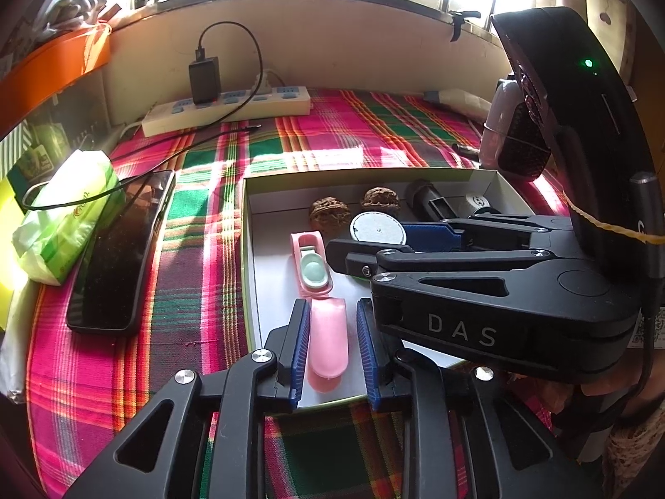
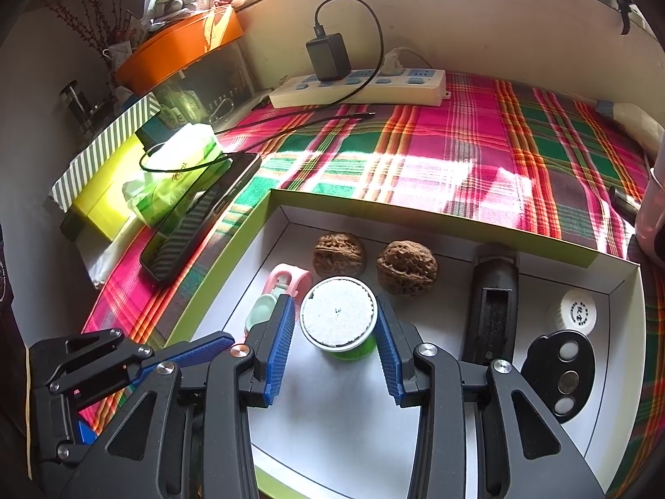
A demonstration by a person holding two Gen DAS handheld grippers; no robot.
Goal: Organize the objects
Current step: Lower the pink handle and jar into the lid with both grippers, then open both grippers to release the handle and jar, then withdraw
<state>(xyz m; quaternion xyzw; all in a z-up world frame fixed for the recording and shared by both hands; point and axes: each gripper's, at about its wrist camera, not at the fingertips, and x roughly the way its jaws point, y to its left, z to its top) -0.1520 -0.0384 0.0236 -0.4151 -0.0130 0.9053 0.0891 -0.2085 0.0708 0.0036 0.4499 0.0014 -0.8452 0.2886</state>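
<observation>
Shallow white cardboard box [image 2: 457, 216] on plaid-covered worktop [image 2: 457, 133] holds two brown walnuts [image 2: 338, 254], black oblong case [image 2: 494, 303], small white cap [image 2: 575, 312], black oval piece [image 2: 559, 378], white-lidded green round jar [image 2: 338, 318], pink plastic folding case [image 1: 326, 332]. Pink case lies flat, long axis running away from left claw [image 1: 332, 349], between its released pads, maybe brushing one. Right claw [image 2: 336, 353] released, flanking jar. Black phone [image 1: 120, 249], green tissue pack [image 1: 66, 224] left of box.
</observation>
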